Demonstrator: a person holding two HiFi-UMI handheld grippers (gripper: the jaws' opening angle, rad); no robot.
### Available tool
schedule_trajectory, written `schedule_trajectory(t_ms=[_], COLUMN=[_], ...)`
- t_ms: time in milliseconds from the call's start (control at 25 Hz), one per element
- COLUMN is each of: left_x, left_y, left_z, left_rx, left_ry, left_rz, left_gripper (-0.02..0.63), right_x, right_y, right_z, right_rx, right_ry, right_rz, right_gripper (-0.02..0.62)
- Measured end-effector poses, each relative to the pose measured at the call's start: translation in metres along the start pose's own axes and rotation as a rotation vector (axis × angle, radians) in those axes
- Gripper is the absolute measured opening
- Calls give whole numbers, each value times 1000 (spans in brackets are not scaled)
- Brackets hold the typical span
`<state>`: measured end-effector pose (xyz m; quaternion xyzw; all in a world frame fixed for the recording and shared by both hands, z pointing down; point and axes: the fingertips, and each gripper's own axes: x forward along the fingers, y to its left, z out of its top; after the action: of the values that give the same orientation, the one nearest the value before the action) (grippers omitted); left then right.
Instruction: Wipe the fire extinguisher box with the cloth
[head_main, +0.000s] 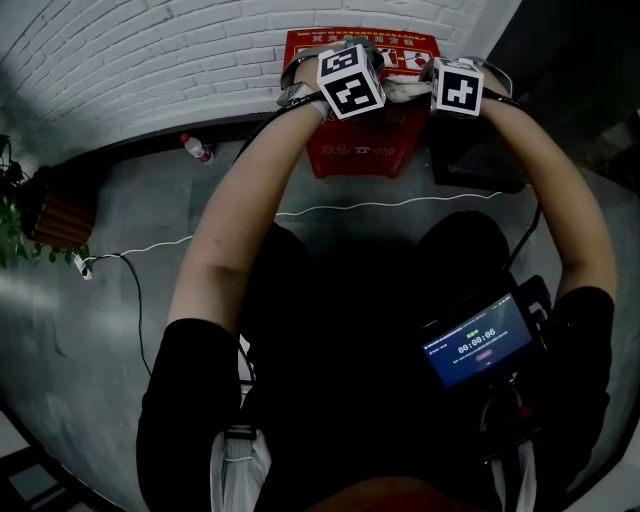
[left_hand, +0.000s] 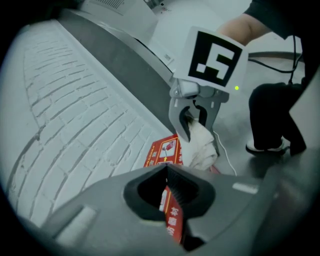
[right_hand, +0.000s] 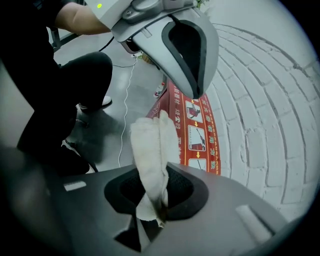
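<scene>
left claw (left_hand: 166, 170): pressed together on a thin red edge of the fire extinguisher box (left_hand: 165, 152); a red strip runs between its pads
right claw (right_hand: 162, 172): pinching the cloth (right_hand: 152, 145); the fabric is bunched in the jaw opening and sticks out past the tips
cloth: white and crumpled, hangs from the right claw's tips down onto the top of the box, just beside the left claw
fire extinguisher box: red, directly ahead of and under both claws; its printed top panel with instruction pictures lies just past the right claw's tips, toward the wall side
claws to each other: near, facing one another across the box top, with the cloth between them
brick wall (right_hand: 260, 125): white, just behind the box, on the far side of both claws
floor (head_main: 150, 200): grey; the box stands on it, below the claws
cable (head_main: 350, 208): white, lies across the floor on the person's side of the claws, well apart from them
bottle (head_main: 197, 148): lies on the floor at the wall's foot, well off to the left claw's outer side
screen (head_main: 478, 345): lit, at the person's lap, far behind the right claw
arms: both stretched forward toward the box
</scene>
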<state>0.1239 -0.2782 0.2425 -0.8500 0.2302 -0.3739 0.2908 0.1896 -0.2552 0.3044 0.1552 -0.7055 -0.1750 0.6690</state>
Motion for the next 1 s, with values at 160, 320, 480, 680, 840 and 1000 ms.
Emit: schedule_trajectory(t_ms=[160, 320, 480, 680, 840, 1000], left_x=[-10, -21, -28, -25, -12, 2], left_y=[9, 33, 57, 83, 95, 97], left_z=[-14, -31, -52, -77, -103, -125], left_rx=[11, -23, -19, 18, 74, 76], left_ry=[15, 15, 48, 96, 162, 188], left_rz=[24, 61, 92, 114, 116, 100], left_gripper=[3, 3, 3, 3, 3, 3], right_x=[-17, -34, -29, -9, 17, 34], right_y=[-24, -70, -106, -136, -155, -174], right_z=[14, 29, 51, 78, 89, 92], right_rx=[34, 69, 77, 36, 17, 15], right_ry=[-91, -128, -143, -124, -106, -87], right_rz=[-67, -185, -233, -278, -310, -329], right_gripper=[84, 86, 86, 87, 87, 87])
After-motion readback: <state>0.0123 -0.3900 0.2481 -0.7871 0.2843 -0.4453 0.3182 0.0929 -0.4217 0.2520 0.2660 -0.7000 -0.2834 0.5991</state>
